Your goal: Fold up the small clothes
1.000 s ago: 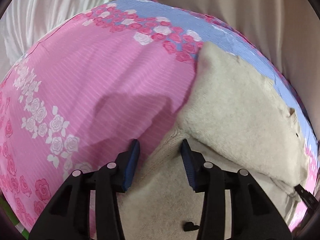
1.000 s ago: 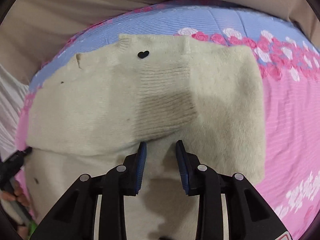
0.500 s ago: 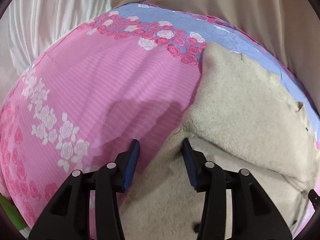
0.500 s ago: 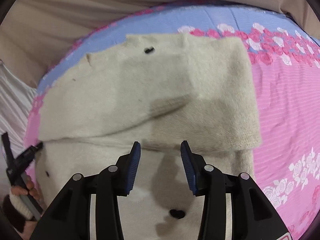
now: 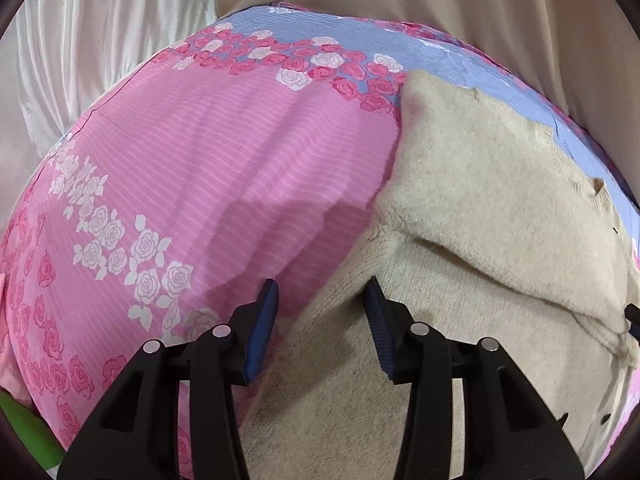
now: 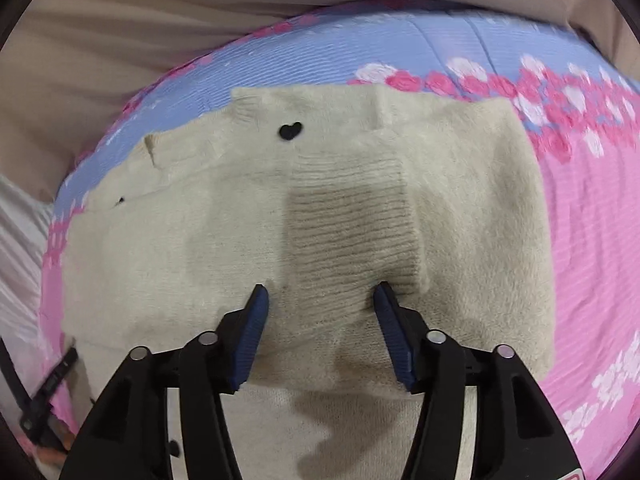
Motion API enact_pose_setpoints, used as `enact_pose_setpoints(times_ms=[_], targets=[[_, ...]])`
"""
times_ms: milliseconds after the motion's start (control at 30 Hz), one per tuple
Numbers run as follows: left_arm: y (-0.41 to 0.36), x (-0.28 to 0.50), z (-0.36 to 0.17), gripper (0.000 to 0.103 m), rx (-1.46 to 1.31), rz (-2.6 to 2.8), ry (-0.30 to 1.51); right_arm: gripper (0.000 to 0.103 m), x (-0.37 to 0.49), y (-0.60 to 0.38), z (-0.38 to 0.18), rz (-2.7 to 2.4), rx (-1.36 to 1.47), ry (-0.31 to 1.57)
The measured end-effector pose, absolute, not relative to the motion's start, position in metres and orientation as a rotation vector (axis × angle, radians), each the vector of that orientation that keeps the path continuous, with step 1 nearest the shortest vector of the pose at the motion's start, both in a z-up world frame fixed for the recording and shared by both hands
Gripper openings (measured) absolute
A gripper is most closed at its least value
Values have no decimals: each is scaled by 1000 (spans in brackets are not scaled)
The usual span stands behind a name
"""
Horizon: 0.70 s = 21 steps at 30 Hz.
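The left tool (image 5: 320,300) is seen nearest in the left wrist view, its blue-padded fingers (image 5: 260,332) spread wide with nothing between them; it is poised over the left edge of a cream knitted sweater (image 5: 500,208), where the knit meets the pink rose-printed bedsheet (image 5: 200,168). The right tool (image 6: 320,304) is likewise held wide and empty, its fingers (image 6: 394,336) poised over the sweater (image 6: 200,248) on either side of a ribbed cuff (image 6: 352,232) that is laid across the folded body. Whether the pads touch the fabric cannot be told. The sweater is spread on the bed, with its upper part folded down over the lower part, so that a fold edge is seen running across just ahead of both tools. A small black heart (image 6: 290,131) is noted near the neckline at the far side. At the left rim of the right wrist view, part of the left tool (image 6: 48,384) is seen beside the sweater. Beyond the garment, a blue band of the sheet (image 6: 360,56) is recorded, then beige fabric (image 6: 160,20) and a white pleated cloth (image 5: 100,40).
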<state>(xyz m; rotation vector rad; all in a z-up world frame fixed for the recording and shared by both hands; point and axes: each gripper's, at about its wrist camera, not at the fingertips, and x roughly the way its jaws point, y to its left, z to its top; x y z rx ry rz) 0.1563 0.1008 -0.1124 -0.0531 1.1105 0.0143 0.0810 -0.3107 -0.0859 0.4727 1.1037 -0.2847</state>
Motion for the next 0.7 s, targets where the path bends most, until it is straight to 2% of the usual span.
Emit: enact_pose_setpoints(times_ms=[33,133,200,300,367,400,467,533,700], targets=[[101,156,-113,43,-52,12,1110,5,78,-312,-78,-255,507,1078],[101,158,-113,43,-50,11,1113,5,63,-320,-63,-269,547,1005],[101,159,-114,44,-49,13,1114,6,63,-327,-77,-307,540,1054],[100,159,-114,44,-45,17,1114,11,60,-335,-88,-315,604,1077],[101,160,-114,45,-48,17,1117,28,58,-337,-82,-311,644,1044],[101,160,-114,45,-49,18,1117,47,59,-336,-81,-309,649,1034],[100,160,-115,46,-41,21,1115,48,62,-332,-85,-304,611,1058],[99,160,-115,46,-34,24,1113,42,71,-326,-94,-313,509,1112],[101,160,-113,46,-43,22,1120,41,58,-303,-69,-302,415,1055]])
